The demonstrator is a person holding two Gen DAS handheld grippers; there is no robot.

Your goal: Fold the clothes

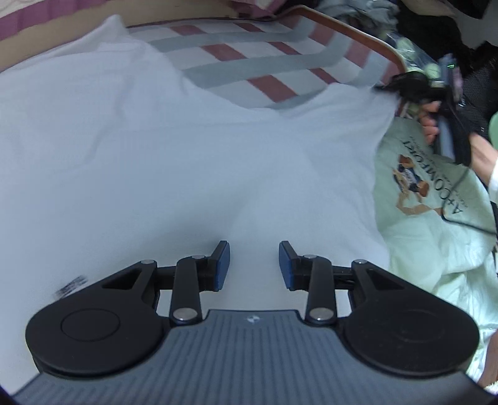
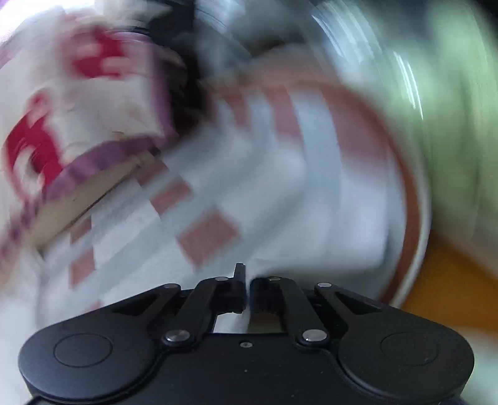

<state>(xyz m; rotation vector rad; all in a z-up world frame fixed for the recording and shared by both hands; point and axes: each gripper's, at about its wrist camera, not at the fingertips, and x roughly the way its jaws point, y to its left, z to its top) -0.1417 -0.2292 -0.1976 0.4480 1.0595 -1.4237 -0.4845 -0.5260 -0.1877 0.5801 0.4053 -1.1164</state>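
A large white garment (image 1: 155,155) lies spread over the bed and fills most of the left wrist view. My left gripper (image 1: 254,264) hovers just above its near part, open, with nothing between the blue pads (image 1: 222,264). At the garment's far right corner my right gripper (image 1: 389,85), held by a person's hand (image 1: 429,121), pinches the cloth edge. The right wrist view is heavily blurred. There my right gripper (image 2: 246,286) is shut, with a strip of the white garment (image 2: 326,236) caught between its fingers.
A sheet (image 1: 249,62) checked in red and grey covers the bed beyond the garment. The bed's brown wooden rim (image 1: 358,34) curves along the far right. A mint-green T-shirt with a bear print (image 1: 414,187) lies at the right. Dark clothes (image 1: 373,12) are piled beyond.
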